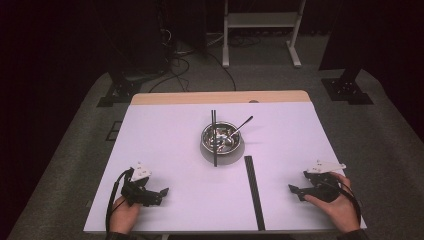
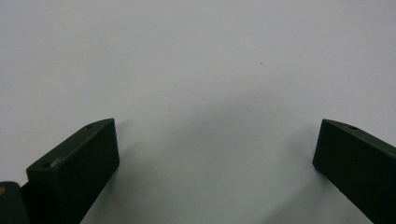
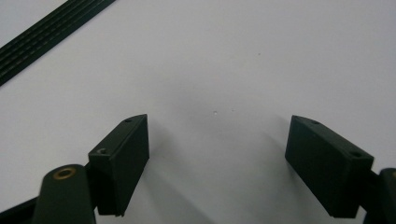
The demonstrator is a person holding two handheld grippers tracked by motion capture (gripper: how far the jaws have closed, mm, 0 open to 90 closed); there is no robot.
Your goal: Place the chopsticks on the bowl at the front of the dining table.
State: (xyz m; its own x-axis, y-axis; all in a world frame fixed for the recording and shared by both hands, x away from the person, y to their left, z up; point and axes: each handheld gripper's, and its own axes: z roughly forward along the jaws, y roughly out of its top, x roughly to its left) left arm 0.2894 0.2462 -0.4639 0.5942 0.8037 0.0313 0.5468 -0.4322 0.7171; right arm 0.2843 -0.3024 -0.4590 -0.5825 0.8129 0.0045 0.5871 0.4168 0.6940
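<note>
Two grippers resting near table [image 1: 165,150] front edge: left gripper [image 1: 162,192] jaws wide apart, empty; right gripper [image 1: 292,190] same, w/ nothing between. Black strip [image 1: 253,192] btwn them, nearer right. Farther, mid-table: metal bowl [image 1: 220,138] w/ chopsticks [image 1: 214,131] laid across, spoon [image 1: 243,123] leaning in. No legible writing anywhere.

A long, flat black strip [image 1: 253,191] lies on the white desk, nearest the right claw's side. It runs from just below the bowl toward the near edge, leaning slightly. Fine lengthwise ridges mark its surface [image 3: 51,30].
</note>
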